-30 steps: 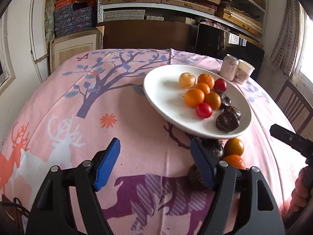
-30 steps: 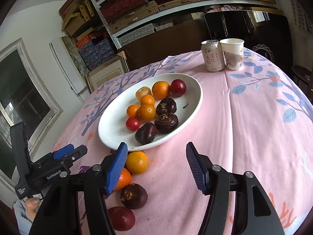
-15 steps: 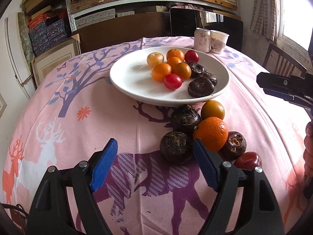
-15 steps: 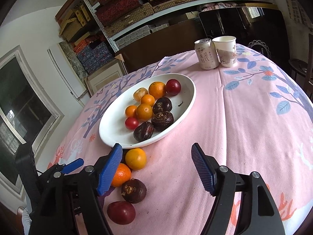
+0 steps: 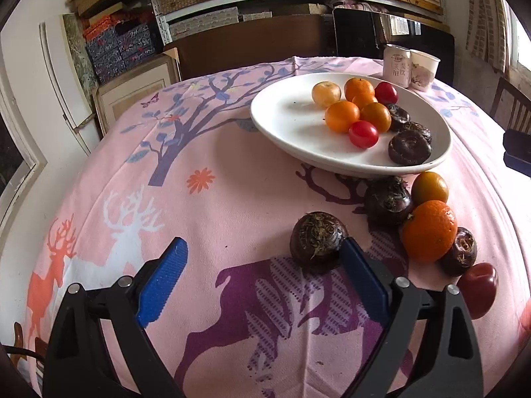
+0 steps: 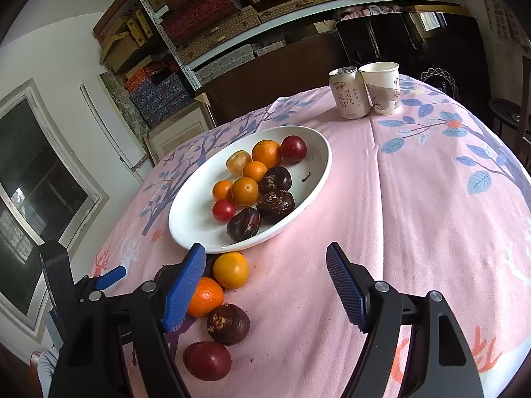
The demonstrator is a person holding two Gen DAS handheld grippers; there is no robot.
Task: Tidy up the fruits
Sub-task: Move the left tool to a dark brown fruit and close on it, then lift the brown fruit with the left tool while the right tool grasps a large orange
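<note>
Water chestnut (image 5: 318, 238) – beside right pad, left tongs (image 5: 264, 277) just opening

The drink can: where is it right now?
In the right wrist view the drink can stands at the table's far edge, touching the paper cup, beyond the white plate.

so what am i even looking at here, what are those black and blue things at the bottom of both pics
Those are hand-held tongs, one in each of a person's hands, each carrying a camera that looks out along its two blue-padded fingers. One picture is from the left tongs, the other from the right tongs. Both stand open and hold nothing; the left ones have just been opening wider, with a dark brown water chestnut on the cloth beside the right-hand pad. On the pink deer-print tablecloth sits a white oval plate of small oranges, red fruits and more chestnuts. More fruit lies loose in front of the plate, including a large orange mandarin. A white drink can and paper cup stand behind.
</note>
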